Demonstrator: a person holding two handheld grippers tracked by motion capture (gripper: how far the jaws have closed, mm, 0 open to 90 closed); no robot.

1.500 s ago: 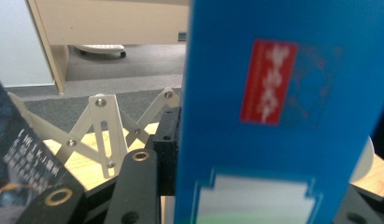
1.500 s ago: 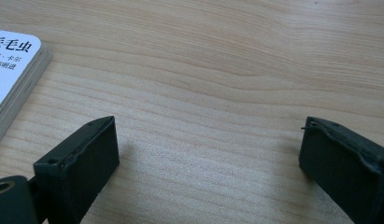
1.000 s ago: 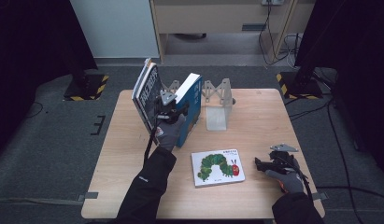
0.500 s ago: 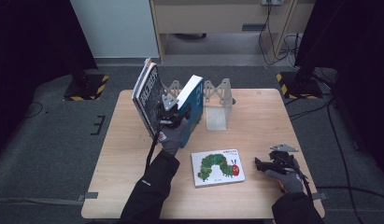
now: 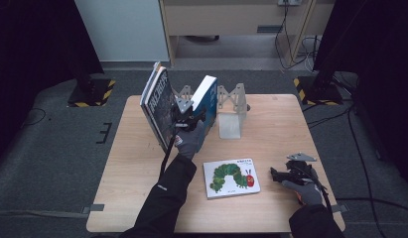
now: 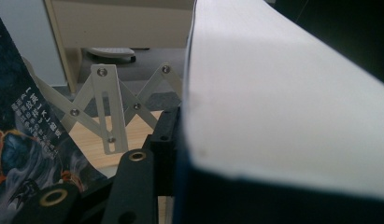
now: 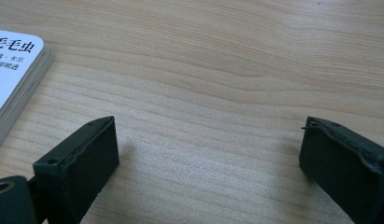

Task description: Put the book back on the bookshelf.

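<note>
Indoors, wooden table, grey carpet

Wood, paper, metal and matt black plastic

The pale wooden surface shows a fine, smooth grain with a satin sheen. The thick blue-covered book has a matt white paper edge; the dark illustrated book beside it has a glossy cover. The grey accordion-style metal rack looks brushed and riveted. The white caterpillar board book looks smooth-faced, and the right claw has matt, slightly rough black pads.
</note>
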